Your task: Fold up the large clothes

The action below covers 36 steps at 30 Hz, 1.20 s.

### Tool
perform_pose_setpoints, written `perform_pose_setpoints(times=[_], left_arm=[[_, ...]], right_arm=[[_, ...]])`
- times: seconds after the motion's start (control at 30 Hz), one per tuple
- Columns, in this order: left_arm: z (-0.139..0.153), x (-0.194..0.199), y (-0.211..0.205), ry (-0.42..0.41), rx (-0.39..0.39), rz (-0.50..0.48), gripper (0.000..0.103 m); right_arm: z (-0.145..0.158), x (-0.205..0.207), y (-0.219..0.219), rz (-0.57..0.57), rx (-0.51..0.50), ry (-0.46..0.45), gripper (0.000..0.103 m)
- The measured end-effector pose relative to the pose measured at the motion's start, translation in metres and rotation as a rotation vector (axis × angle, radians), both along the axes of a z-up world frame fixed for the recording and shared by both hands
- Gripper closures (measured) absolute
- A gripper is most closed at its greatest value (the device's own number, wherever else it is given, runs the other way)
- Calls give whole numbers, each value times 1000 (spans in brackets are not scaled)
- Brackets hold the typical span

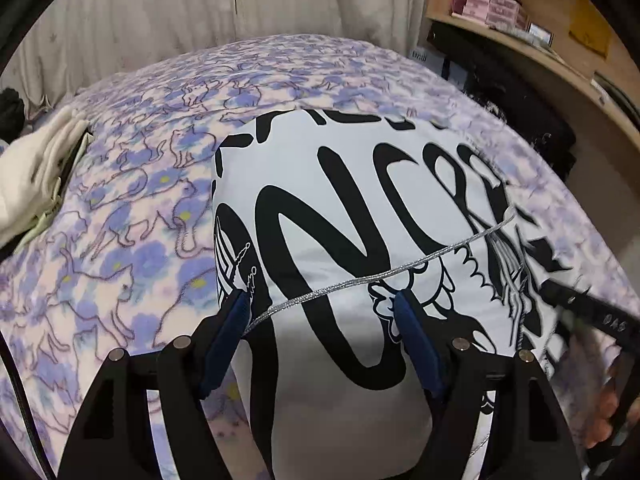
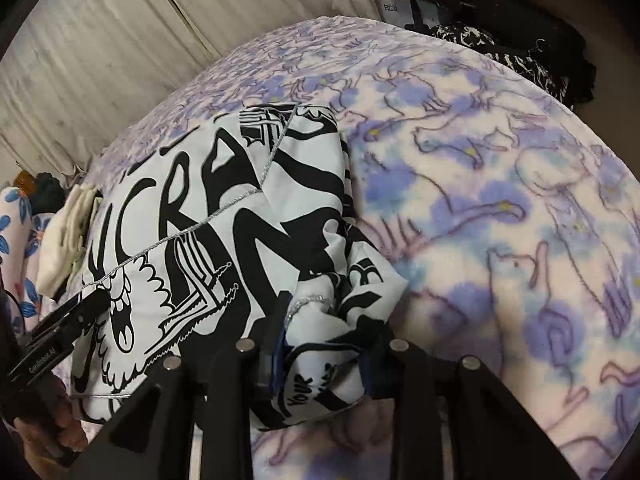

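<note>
Looking along my right gripper [image 2: 320, 364] first, at the bottom centre of its frame I have a bunched fold of the printed garment [image 2: 224, 240] pinched between its jaws, the cloth puffing up just past the fingertips. My left gripper [image 1: 322, 312], low in its own frame, has its jaws set wide with nothing between them, hovering over the flat middle of the same garment; whether the tips brush the fabric I cannot tell.

Past both, the garment lies spread on the bed [image 2: 500, 200], filling the centre of the left view and the left half of the right view, with a thin silver cord [image 1: 360, 280] trailing across its print.

I judge it light, soft and limp: it will sag and crumple wherever it is unsupported, and the smooth weave may slide out of a shallow pinch. I would take it at an edge or corner, biting through all layers, and avoid snagging the cord.

Farther off, upper left, a pale cloth pile [image 1: 36, 176] sits at the bed's edge.
</note>
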State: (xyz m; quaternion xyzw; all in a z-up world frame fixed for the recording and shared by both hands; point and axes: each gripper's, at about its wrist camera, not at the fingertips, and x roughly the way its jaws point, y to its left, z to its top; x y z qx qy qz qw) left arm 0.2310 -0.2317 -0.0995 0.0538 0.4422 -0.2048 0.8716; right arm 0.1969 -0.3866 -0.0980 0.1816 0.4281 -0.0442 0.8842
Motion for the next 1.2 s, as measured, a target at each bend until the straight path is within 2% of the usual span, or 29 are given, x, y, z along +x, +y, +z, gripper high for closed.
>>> perform_pose_setpoints(times=[0.17,0.27,0.43,0.57,0.63,0.7,0.77,0.9,1.03,1.2], left_arm=[[10,12,15,114,-74,16,30],[18,13,29,157,-99,43,30],[43,8,50,120,-82,70,29],[71,-1,66,50,-122,77,28],[82,-2,71,44,-161,70,28],[92,-3,77,51,-214,63,25],[100,-2,78,65,-235,58,23],[104,2,70,93,-204,53,23],[90,15,55,201,-107,29,23],[72,32,48,224,-108,61,23]], right_arm=[[13,1,-3,18,10,61,64],[24,-2,-5,32,-3,79,63],[42,-8,5,60,-62,90,61],[62,-13,5,62,-115,72,61],[77,-17,5,64,-133,41,59],[89,-19,6,64,-143,11,52],[103,-19,9,80,-157,-32,51],[123,-7,22,112,-215,-94,51],[132,12,28,133,-224,-134,51],[122,52,22,155,-183,-87,51]])
